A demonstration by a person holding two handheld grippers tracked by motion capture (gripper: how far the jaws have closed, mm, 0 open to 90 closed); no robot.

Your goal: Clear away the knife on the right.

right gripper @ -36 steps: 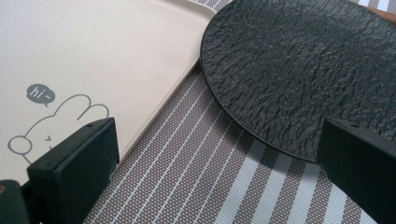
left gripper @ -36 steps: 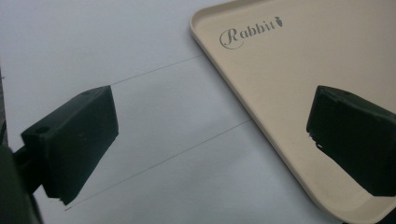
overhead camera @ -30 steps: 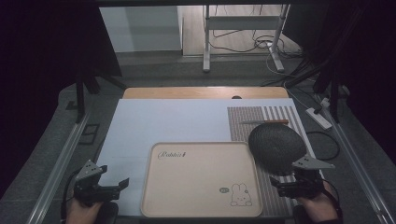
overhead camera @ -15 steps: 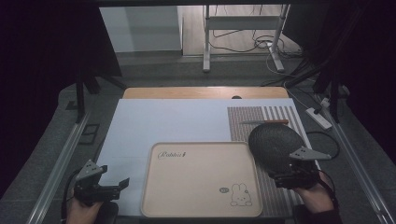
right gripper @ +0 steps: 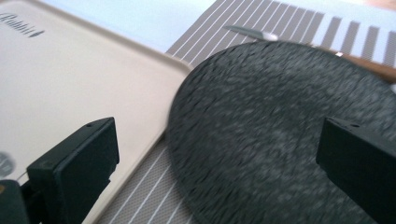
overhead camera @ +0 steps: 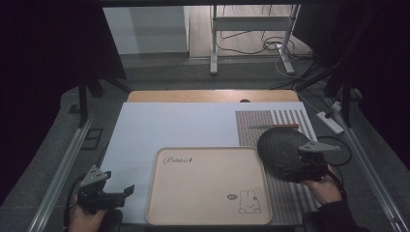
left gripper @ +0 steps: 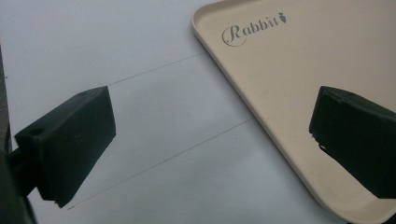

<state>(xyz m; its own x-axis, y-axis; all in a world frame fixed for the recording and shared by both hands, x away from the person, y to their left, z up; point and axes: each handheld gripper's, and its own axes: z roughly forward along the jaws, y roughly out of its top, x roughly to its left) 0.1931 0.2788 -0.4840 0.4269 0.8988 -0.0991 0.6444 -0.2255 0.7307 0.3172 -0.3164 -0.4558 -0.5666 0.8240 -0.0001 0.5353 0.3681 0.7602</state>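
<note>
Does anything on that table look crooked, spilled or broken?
Nothing spilled or broken. The dark round plate slightly overlaps the edge of the beige tray instead of lying flat on the striped mat, by the right gripper.

This looks like a lab or recording room — not a home. A table point(overhead camera: 145, 125) with a pale sheet sits inside a dark enclosure, with black curtains point(overhead camera: 43, 58) on both sides and metal rails point(overhead camera: 63, 169) along its edges. Beyond it, a metal stand point(overhead camera: 251, 38) rises from a bare floor, loose cables point(overhead camera: 261, 46) trail around — and a power strip point(overhead camera: 330, 122) lies by the table.
</note>
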